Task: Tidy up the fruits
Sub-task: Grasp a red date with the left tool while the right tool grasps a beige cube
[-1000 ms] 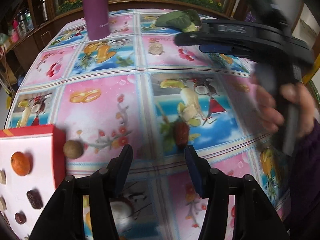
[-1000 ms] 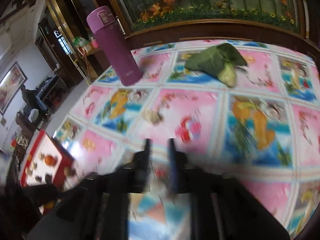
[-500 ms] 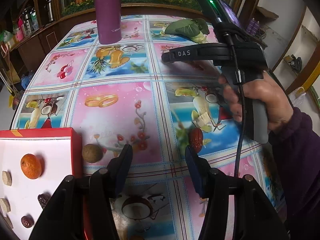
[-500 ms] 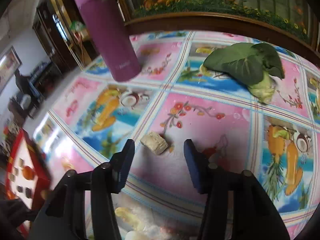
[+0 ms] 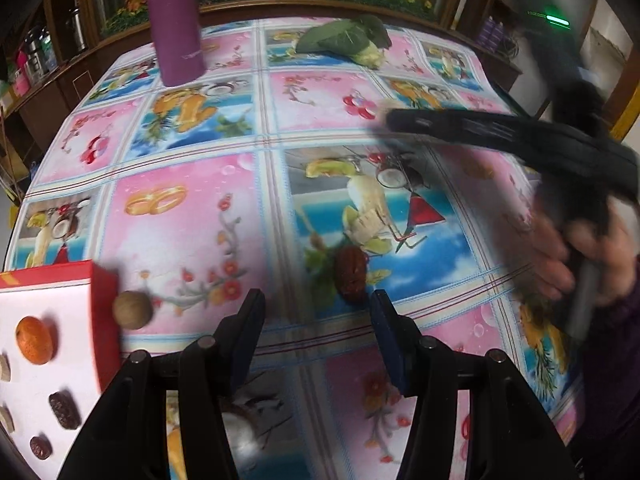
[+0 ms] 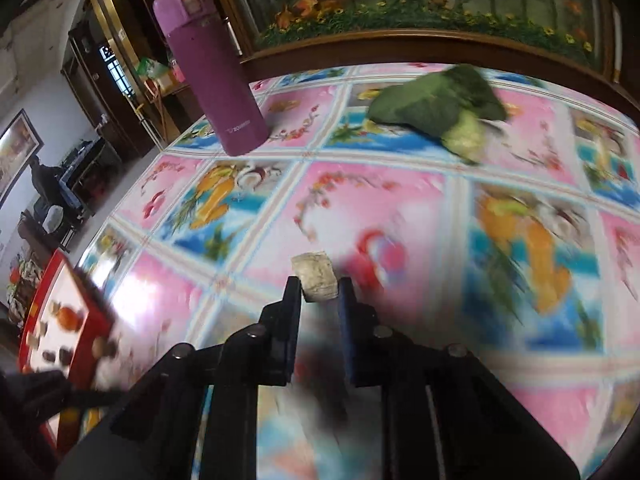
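Right gripper (image 6: 319,290) clamped on pale chunk (image 6: 314,282), centre of frame. Left gripper (image 5: 316,322) spread apart, idle, red date (image 5: 351,271) just ahead. Carry step judged underway; next, transfer to red tray (image 6: 86,300), lower left.

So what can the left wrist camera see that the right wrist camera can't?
Only the left wrist view shows the dark red date lying on the tablecloth just ahead of the open left gripper, and the person's hand holding the other tool.

Only the right wrist view shows the pale beige chunk pinched in the right gripper, and the purple bottle's lid.

Both show the purple bottle, the green leafy vegetable, the red-edged white box and the round brown nut beside it.
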### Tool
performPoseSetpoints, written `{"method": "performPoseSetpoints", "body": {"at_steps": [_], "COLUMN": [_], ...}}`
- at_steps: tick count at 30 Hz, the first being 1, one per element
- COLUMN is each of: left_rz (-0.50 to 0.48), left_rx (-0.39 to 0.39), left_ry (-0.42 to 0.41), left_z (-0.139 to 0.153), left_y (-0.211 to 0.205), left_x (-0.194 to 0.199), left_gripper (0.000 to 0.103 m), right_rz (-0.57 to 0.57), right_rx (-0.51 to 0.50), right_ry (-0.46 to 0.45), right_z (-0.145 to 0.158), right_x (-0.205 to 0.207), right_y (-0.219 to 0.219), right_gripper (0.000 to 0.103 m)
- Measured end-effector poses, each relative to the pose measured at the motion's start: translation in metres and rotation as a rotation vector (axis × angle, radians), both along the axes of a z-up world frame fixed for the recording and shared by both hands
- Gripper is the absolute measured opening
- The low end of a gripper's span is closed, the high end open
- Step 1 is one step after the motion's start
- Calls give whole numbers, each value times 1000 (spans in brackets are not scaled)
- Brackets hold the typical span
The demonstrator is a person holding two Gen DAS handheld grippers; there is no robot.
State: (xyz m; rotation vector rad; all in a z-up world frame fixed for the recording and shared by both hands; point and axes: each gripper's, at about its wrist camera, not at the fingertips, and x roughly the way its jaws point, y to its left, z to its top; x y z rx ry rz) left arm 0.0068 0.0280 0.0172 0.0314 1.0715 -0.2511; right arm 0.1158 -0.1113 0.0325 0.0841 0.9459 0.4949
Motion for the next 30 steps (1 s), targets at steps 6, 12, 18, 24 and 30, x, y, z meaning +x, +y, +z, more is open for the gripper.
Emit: {"method": "performPoseSetpoints", "body": {"at_steps": [6, 12, 18, 24, 30], "left_rz": [0, -22, -15, 0, 24], "left_rx": [17, 41, 22, -1, -38], "left_ry": [-22, -40, -58, -111, -183], "left_z": [1, 1, 5, 25, 51], "left_y": [-9, -17, -12, -1, 26], "left_x": [10, 7, 0, -27, -66], "left_gripper": [50, 15, 14, 14, 14], "right_rz": [-7, 5, 6, 21, 55], "right_rx": [29, 46, 48, 76, 108], "right_ry": [0, 1, 12, -10, -42], "right_z": [6, 4, 1, 14, 30], "right_x": [-38, -55, -73, -103, -136], "right_y": [-26, -22, -15, -6, 25], "right_gripper": [20, 20, 20, 20, 20]}}
